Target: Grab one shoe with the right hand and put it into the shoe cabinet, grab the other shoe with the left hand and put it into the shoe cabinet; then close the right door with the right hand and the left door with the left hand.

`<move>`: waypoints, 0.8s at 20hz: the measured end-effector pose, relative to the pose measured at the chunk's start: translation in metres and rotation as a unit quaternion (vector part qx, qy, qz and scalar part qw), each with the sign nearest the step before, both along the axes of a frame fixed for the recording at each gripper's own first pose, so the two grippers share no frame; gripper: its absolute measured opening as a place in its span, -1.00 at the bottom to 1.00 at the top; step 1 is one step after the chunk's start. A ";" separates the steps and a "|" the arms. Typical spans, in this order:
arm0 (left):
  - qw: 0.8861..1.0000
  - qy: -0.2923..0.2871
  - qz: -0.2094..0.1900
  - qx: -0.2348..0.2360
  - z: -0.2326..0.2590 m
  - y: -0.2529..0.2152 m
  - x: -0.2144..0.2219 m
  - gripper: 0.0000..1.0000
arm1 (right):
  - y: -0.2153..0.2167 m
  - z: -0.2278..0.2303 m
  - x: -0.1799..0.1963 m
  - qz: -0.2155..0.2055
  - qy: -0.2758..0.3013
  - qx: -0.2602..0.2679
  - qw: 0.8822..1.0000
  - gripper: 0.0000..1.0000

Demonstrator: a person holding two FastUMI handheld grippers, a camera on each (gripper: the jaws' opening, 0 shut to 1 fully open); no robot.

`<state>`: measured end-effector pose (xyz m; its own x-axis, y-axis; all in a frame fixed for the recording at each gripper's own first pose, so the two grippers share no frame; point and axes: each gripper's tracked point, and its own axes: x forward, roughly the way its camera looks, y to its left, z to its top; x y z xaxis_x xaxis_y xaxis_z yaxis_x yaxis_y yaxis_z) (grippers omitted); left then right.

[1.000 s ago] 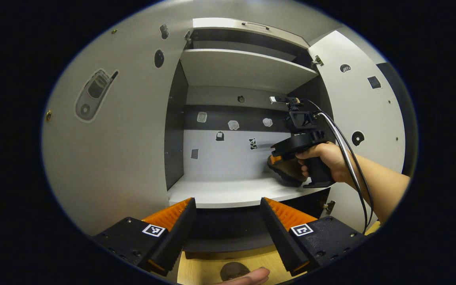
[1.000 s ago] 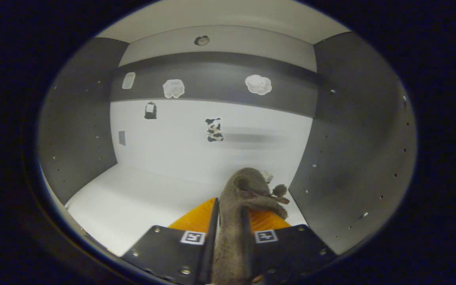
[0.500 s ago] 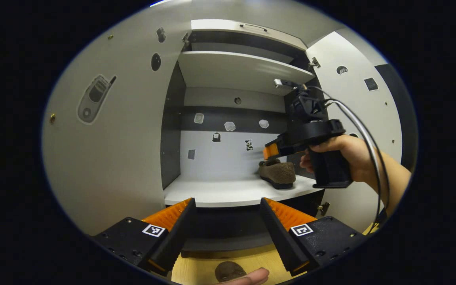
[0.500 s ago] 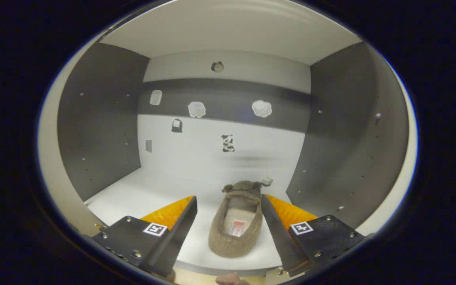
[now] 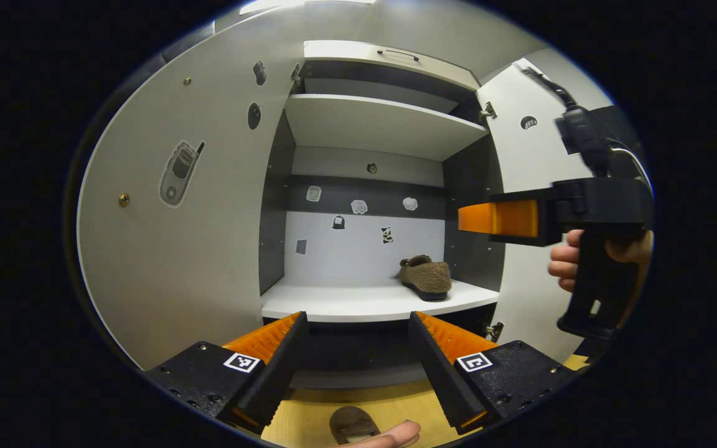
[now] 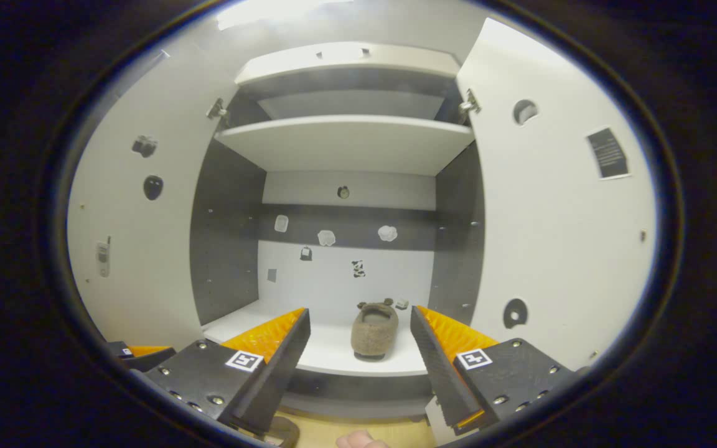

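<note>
Shoe (image 6: 374,330) on cabinet shelf (image 6: 333,354) at right end, near right wall, heel toward shelf front edge | right gripper (image 6: 358,348) fingers spread, empty, short of shelf | left gripper (image 5: 355,354) fingers apart, empty | second shoe (image 5: 351,424) on floor below | both doors (image 5: 165,236) open, shelf's left half free

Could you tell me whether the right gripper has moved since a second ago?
Yes. The right gripper has backed out of the shoe cabinet, leaving the shoe on the shelf, jaws open.
</note>
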<state>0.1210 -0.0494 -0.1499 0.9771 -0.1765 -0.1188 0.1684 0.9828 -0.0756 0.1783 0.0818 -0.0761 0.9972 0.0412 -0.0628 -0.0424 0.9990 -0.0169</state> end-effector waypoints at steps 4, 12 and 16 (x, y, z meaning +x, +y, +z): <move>1.000 0.006 0.015 0.010 -0.019 0.003 -0.019 0.98 | -0.004 -0.015 -0.074 0.015 -0.010 0.002 1.000 0.92; 0.992 0.121 0.037 0.007 -0.148 0.022 -0.040 1.00 | -0.012 -0.083 -0.144 0.001 0.000 0.032 0.999 0.94; 0.983 0.182 0.029 0.004 -0.215 0.020 -0.054 1.00 | -0.017 -0.120 -0.156 -0.003 0.020 0.058 0.998 0.94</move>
